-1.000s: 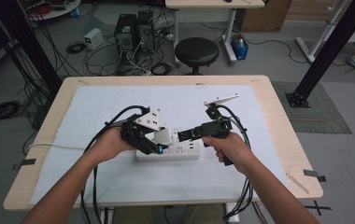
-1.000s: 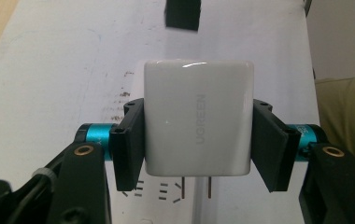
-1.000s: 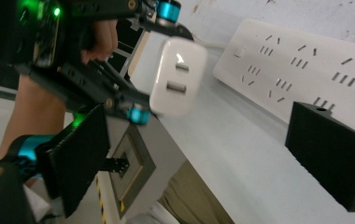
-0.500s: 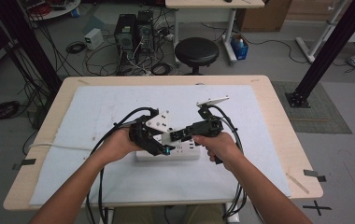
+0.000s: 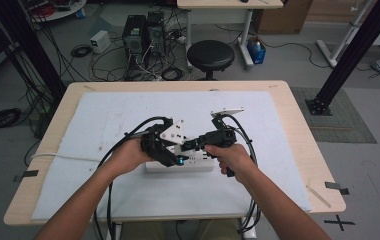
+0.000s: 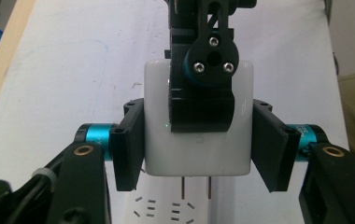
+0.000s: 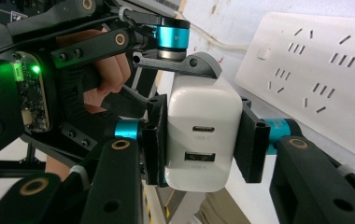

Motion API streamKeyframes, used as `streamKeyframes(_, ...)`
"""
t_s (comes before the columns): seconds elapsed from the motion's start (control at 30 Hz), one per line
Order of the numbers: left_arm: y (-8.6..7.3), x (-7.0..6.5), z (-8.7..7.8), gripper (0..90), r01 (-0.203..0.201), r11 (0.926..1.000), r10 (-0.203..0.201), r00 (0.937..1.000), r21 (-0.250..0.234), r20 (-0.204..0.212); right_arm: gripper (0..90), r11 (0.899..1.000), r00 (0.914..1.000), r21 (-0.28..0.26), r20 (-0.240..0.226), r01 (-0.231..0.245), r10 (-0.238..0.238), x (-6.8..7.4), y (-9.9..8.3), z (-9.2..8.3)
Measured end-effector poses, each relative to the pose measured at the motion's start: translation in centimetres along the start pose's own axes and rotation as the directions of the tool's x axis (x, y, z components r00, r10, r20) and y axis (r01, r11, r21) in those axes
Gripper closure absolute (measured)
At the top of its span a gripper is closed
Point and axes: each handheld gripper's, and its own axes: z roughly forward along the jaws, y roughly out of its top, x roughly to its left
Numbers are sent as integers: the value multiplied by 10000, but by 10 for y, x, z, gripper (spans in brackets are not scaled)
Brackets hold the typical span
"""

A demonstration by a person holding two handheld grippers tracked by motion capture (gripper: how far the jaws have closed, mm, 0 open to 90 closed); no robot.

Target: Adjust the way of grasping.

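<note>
— How do the two tongs stand?

— The right gripper (image 7: 203, 140), black with teal collars at its joints, has its flat matte pads pressed on the two opposite sides of a glossy white plastic charger block with rounded corners (image 7: 203, 135); it is pinching it. The left gripper (image 6: 199, 149), of the same make, has its jaws on either side of the same block. In its own view the left pad seems to touch the block while the right pad stands a little off, so whether it truly clamps cannot be told for sure.

— Which way does the block point?

— In the left gripper view its two thin metal prongs (image 6: 196, 189) point down toward a long white plastic power strip with slotted sockets (image 6: 166, 210) just below, apart from it. In the right gripper view the block's face with two ports, one small oval and one wider, turns toward that camera.

— Where is all this on the table?

— In the high view both grippers meet over the power strip (image 5: 198, 164), which lies with its long axis across the table, left to right, near the person's edge. The left hand (image 5: 128, 155) and the right hand (image 5: 233, 157) hold the tools from either side. The strip rests on a pale, slightly fuzzy white mat (image 5: 128, 110) covering a light wooden table (image 5: 308, 145). A white cord (image 5: 63, 157) runs off leftward from the strip.
</note>
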Motion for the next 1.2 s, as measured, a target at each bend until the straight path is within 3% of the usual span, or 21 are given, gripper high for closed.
streamKeyframes(0.07, 1, 0, 2, 417, 276, 9996, -276, 9996, 71, 31, 619, 10000, 9999, -67, -96, -47, 47, -2, 0, -1)
streamKeyframes(0.13, 2, 3, 1, 254, 837, 9964, -835, 9964, 138, -169, 620, 9997, 9997, -154, 157, 172, -170, -5, -1, -2)
streamKeyframes(0.17, 1, 4, -1, 232, 1014, 9948, -1014, 9947, 51, -143, 620, 9994, 9993, -185, 222, 297, -293, -6, -1, -3)
streamKeyframes(0.2, -1, 5, -4, 231, 1072, 9942, -1071, 9941, 54, -142, 620, 9975, 9952, -179, 726, 677, -663, -8, -3, -9)
streamKeyframes(0.23, -3, 7, -6, 231, 1163, 9932, -1161, 9931, 102, -169, 620, 9975, 9952, -179, 726, 677, -663, -8, -3, -9)
streamKeyframes(0.33, -13, 11, -12, 184, 1722, 9845, -1709, 9845, 329, -390, 620, 9908, 9857, -195, 1057, 1339, -1311, -12, -6, -21)
streamKeyframes(0.37, -17, 12, -14, 184, 1848, 9817, -1823, 9817, 453, -557, 620, 9886, 9849, -176, 913, 1492, -1470, -13, -6, -25)
streamKeyframes(0.53, -36, 20, -26, 184, 2440, 9682, -2393, 9677, 554, -797, 620, 9644, 9563, -501, 1527, 2596, -2495, -14, -10, -45)
streamKeyframes(0.63, -45, 24, -34, 185, 2701, 9612, -2645, 9601, 561, -905, 619, 9478, 9275, -412, 2233, 3163, -2999, -14, -12, -54)
streamKeyframes(0.67, -48, 25, -36, 185, 2806, 9582, -2746, 9567, 557, -971, 620, 9380, 9100, -210, 2506, 3461, -3302, -13, -12, -57)
streamKeyframes(0.73, -54, 28, -39, 185, 2954, 9530, -2877, 9519, 666, -1051, 619, 8988, 8474, 383, 3178, 4367, -4253, -10, -14, -59)
streamKeyframes(0.8, -61, 30, -42, 184, 3129, 9467, -3044, 9467, 762, -1055, 620, 8614, 7946, 709, 3542, 5030, -4931, -7, -17, -61)
streamKeyframes(0.83, -64, 31, -43, 184, 3226, 9430, -3139, 9438, 815, -1031, 619, 8393, 7637, 888, 3723, 5364, -5274, -4, -18, -62)
streamKeyframes(0.87, -67, 32, -44, 185, 3306, 9392, -3209, 9412, 928, -1055, 620, 8191, 7298, 1153, 3968, 5620, -5567, -2, -18, -63)
streamKeyframes(0.9, -70, 34, -45, 184, 3374, 9351, -3263, 9390, 1083, -1086, 619, 8028, 7017, 1451, 4133, 5784, -5803, 0, -19, -63)
streamKeyframes(0.93, -73, 34, -46, 184, 3441, 9311, -3318, 9369, 1212, -1104, 620, 8034, 6921, 1730, 4261, 5697, -5826, 1, -18, -64)
streamKeyframes(1.03, -80, 37, -50, 184, 3521, 9193, -3381, 9352, 1757, -1048, 620, 7969, 6384, 2647, 4864, 5430, -5966, 4, -18, -65)
streamKeyframes(1.07, -83, 37, -50, 184, 3614, 9131, -3480, 9320, 1887, -1012, 620, 7829, 6153, 2978, 4916, 5462, -6162, 4, -18, -66)
streamKeyframes(1.1, -86, 38, -52, 185, 3540, 9112, -3407, 9351, 2105, -980, 620, 7666, 5893, 3302, 4965, 5508, -6373, 5, -18, -66)
streamKeyframes(1.17, -91, 40, -56, 185, 3514, 9068, -3340, 9359, 2326, -1120, 620, 7493, 5430, 3879, 5210, 5367, -6586, 7, -18, -68)
streamKeyframes(1.2, -94, 41, -58, 185, 3501, 9033, -3334, 9366, 2479, -1078, 620, 7474, 5222, 4051, 5397, 5266, -6604, 8, -18, -70)
